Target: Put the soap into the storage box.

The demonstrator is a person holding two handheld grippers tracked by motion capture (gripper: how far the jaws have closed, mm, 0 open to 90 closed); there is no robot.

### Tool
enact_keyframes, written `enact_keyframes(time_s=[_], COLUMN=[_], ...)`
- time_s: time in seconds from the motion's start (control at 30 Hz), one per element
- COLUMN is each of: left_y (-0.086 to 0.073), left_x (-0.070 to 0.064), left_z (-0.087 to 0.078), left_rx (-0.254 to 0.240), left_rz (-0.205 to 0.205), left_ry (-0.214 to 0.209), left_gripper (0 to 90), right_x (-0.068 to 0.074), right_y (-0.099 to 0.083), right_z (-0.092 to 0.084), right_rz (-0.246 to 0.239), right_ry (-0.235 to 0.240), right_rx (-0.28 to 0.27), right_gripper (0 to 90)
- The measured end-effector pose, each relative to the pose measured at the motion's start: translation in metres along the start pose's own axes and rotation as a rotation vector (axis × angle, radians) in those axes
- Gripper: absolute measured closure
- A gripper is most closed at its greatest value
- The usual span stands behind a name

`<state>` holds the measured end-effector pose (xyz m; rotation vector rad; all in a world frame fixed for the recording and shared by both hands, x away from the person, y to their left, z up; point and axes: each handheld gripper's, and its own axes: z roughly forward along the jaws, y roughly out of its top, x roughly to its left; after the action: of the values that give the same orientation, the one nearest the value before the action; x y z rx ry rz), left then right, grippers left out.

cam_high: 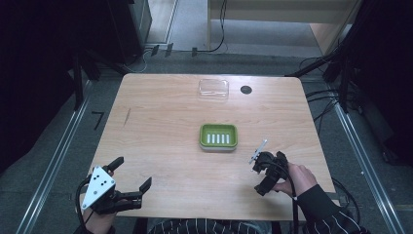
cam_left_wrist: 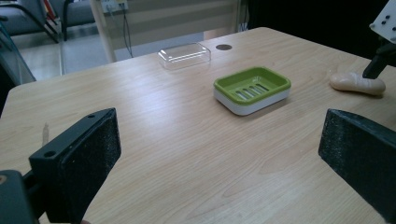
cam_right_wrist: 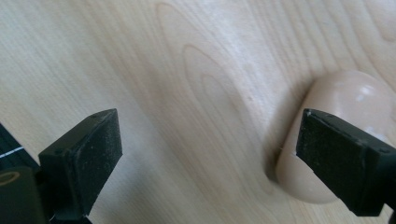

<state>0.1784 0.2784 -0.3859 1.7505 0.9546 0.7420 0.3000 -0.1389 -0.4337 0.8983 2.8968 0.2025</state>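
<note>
From above, the right gripper (cam_high: 269, 171) hovers over the wooden table (cam_high: 160, 126), probably above the soap. The left gripper (cam_left_wrist: 219, 158) gapes empty; pale beige oval soap bar (cam_left_wrist: 357, 83) lies beyond its right finger. The right gripper's spread fingers (cam_right_wrist: 84, 154) clasp nothing; soap behind the right one.

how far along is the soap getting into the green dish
Done: the clear lid lies apart, leaving the green soap dish open and empty. In hand: the open right gripper hangs over the beige soap bar, not gripping it. Left: grasp the bar and place it.
</note>
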Motion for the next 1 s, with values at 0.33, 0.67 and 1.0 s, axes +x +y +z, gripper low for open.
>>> enact_keyframes(time_s=[0.33,0.67,1.0], left_y=[0.000,0.000,0.000], left_x=[0.000,0.000,0.000], left_z=[0.000,0.000,0.000], left_rx=[-0.001,0.004,-0.003], left_rz=[-0.003,0.003,-0.001], left_ry=[0.000,0.002,0.005], left_gripper=[0.0,0.0,0.0], right_x=[-0.011,-0.019,-0.035], right_y=[-0.004,-0.006,-0.009], right_z=[-0.006,-0.010,-0.014], right_rz=[0.049,0.076,0.118], right_ry=[-0.012,-0.032,-0.045], right_rx=[-0.010,-0.020,-0.037], right_gripper=[7.5,7.5,7.5])
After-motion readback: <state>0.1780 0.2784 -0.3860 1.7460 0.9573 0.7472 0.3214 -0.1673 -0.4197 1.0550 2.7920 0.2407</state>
